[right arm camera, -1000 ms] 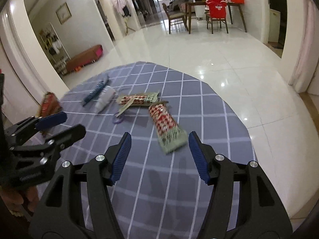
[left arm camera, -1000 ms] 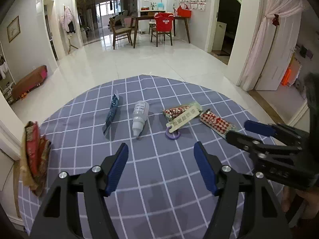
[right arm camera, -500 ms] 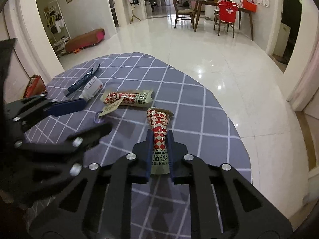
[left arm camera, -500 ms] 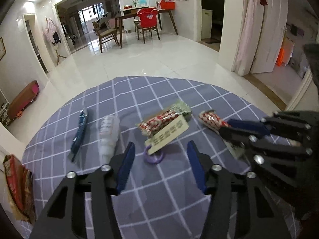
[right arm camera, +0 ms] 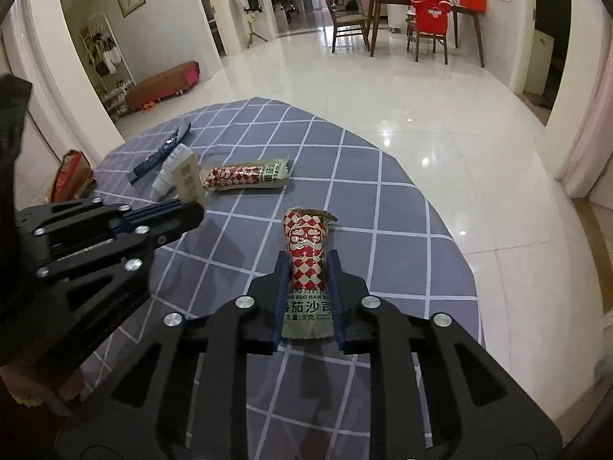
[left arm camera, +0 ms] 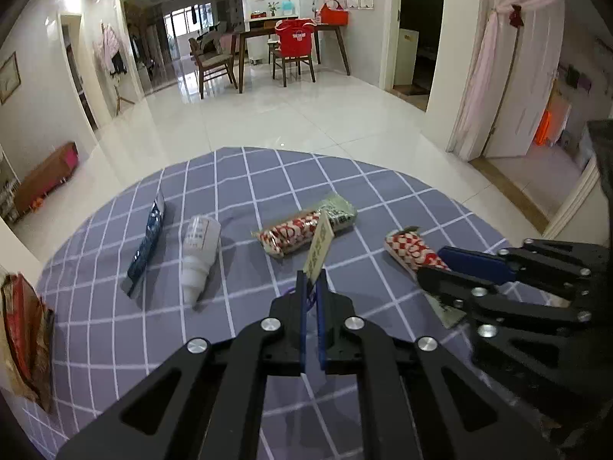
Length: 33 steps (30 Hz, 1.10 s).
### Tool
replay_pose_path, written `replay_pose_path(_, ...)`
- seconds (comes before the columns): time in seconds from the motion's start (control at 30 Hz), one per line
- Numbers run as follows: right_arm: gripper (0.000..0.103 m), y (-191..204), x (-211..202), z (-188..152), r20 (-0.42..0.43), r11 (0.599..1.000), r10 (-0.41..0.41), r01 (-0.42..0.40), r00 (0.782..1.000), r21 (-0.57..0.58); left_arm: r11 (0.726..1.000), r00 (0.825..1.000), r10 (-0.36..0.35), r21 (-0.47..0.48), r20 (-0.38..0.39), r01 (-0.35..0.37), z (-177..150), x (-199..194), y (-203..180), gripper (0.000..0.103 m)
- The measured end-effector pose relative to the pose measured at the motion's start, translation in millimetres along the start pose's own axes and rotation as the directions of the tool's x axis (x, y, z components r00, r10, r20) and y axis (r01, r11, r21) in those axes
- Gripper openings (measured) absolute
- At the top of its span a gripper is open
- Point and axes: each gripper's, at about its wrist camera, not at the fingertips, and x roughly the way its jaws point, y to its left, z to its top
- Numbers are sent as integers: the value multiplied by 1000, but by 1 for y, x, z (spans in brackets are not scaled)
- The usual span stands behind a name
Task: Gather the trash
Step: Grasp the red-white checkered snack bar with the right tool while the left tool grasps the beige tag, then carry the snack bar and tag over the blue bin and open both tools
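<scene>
Both wrist views look steeply down and forward from close above the worktop (left arm camera: 115, 337). Each catches the other's side; both share its far edge and the dining room beyond.

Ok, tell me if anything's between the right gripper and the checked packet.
Nothing visible does. The packet already sits between the pads of the right gripper, whose jaws are opening.

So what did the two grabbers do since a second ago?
The left gripper moved in and shut on the beige paper tag. The right gripper closed around the red-checked sauce packet; its jaws are opening slightly. The other packet, white bottle and blue wrapper stayed.
</scene>
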Motion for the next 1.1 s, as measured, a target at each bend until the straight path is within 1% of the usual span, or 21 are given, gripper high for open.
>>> replay_pose_path(0.03,21,2,0,0,1,1000,-9,9,1000,-12,1000,1000,-19,-16,-2,19,-1,-2,2,5)
replay_pose_path(0.07,16,3,0,0,3,1000,-4,4,1000,-14,999,1000,-31,-27,0,31,-2,-4,3,4)
replay_pose_path(0.1,13,2,-1,-1,8,1000,5,-5,1000,-9,999,999,-40,-36,1,40,-3,-7,3,4)
replay_pose_path(0.17,11,1,-7,-6,25,1000,22,-22,999,7,998,999,-50,-48,8,50,-6,-14,2,4)
replay_pose_path(0.27,10,-1,-26,-13,67,998,55,-57,996,35,996,997,-72,-51,29,74,-10,-29,-4,4)
replay_pose_path(0.4,9,-8,-65,-25,137,991,100,-111,986,80,992,993,-105,-59,55,109,-13,-50,-17,4)
replay_pose_path(0.53,9,-22,-105,-43,200,982,111,-138,973,128,985,982,-168,-33,91,172,-15,-75,-48,4)
replay_pose_path(0.6,9,-33,-129,-60,235,980,91,-129,968,153,980,974,-198,-11,108,200,-16,-87,-67,4)
replay_pose_path(0.67,9,-44,-148,-75,263,975,76,-127,962,181,972,964,-236,18,122,236,-18,-97,-94,4)
replay_pose_path(0.7,9,-54,-161,-85,278,972,61,-121,959,203,965,957,-263,39,125,260,-20,-102,-112,4)
replay_pose_path(0.8,9,-84,-190,-115,304,956,10,-98,953,277,950,944,-306,99,121,295,-27,-110,-152,4)
replay_pose_path(0.9,10,-112,-213,-147,308,937,-56,-56,950,344,926,931,-356,163,82,340,-38,-108,-207,4)
replay_pose_path(0.97,10,-128,-223,-167,297,925,-93,-28,950,379,915,926,-373,188,54,358,-44,-102,-233,4)
replay_pose_path(1.1,10,-160,-233,-205,256,893,-158,28,954,449,884,910,-414,234,-5,404,-57,-86,-288,4)
